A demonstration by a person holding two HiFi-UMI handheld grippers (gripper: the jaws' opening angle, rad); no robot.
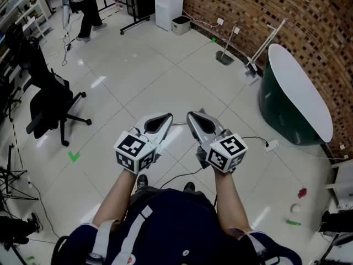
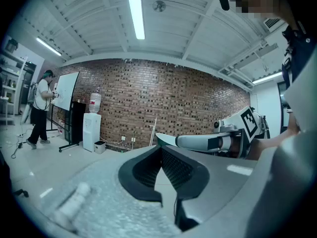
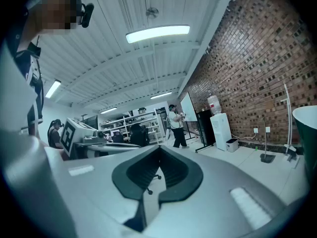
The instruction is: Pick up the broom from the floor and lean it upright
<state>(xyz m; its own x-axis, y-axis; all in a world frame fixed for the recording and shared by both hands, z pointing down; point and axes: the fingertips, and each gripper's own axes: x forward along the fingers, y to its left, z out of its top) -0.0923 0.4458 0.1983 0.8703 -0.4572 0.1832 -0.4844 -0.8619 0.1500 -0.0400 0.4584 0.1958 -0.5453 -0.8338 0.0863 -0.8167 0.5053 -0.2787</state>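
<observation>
The broom (image 1: 268,43), with a long white pole, leans upright against the brick wall beside the green tub; it also shows as a thin white pole (image 2: 153,131) in the left gripper view and as a pole (image 3: 287,117) in the right gripper view. My left gripper (image 1: 165,117) and right gripper (image 1: 193,115) hover side by side over the floor in front of me, far from the broom. Both are shut with nothing between the jaws. From the left gripper (image 2: 160,148) I see the right one (image 2: 223,139) beside it. The right gripper (image 3: 159,148) points across the room.
A dark green tub with a white top (image 1: 298,93) stands at the right wall. A dustpan (image 1: 224,55) stands left of the broom. An office chair (image 1: 49,104) is at the left, a water dispenser (image 1: 168,4) and a person (image 1: 83,10) far back. A power strip (image 1: 271,145) lies on the floor.
</observation>
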